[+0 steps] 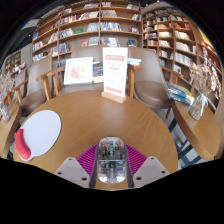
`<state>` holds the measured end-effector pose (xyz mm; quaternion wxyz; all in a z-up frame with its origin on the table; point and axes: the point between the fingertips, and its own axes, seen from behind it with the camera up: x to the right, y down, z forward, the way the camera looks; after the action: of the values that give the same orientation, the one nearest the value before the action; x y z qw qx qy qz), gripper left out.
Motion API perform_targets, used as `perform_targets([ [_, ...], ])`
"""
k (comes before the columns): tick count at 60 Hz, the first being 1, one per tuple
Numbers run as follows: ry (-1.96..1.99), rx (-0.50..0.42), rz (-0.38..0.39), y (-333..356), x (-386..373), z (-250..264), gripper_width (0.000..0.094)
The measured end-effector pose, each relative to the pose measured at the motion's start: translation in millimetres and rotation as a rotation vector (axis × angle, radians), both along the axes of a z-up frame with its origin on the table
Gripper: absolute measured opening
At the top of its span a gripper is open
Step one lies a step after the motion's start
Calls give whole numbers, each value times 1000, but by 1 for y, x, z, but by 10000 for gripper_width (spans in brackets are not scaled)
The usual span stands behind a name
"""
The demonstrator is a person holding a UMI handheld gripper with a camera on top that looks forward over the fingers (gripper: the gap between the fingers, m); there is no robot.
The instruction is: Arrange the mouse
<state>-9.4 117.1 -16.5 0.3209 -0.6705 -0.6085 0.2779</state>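
One mouse (110,152), clear-shelled, sits between the two fingers (72,168) of the single gripper (111,166). Ahead of the fingers, one round wooden table (85,120) carries two upright sign stands: one red-and-white (116,72), and one lower card (78,70) to its left. One white round mat (41,130) lies off to the left, with one red object (20,148) at its near edge. Beyond the table are at least two chairs (36,78) and several bookshelves (85,25); their exact count cannot be told.

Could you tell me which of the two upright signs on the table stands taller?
The right sign, a tall narrow card with a red band; the left sign beside it is shorter and wider.
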Motion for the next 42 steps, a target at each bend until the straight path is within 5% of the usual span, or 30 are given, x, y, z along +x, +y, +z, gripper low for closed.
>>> perform_targets([
  [10, 104, -8, 26, -36, -6, 70, 416],
  [22, 196, -38, 158, -162, -31, 134, 415],
  [30, 153, -59, 201, -240, -58, 105, 414],
  [42, 26, -70, 161, -283, -84, 28, 422],
])
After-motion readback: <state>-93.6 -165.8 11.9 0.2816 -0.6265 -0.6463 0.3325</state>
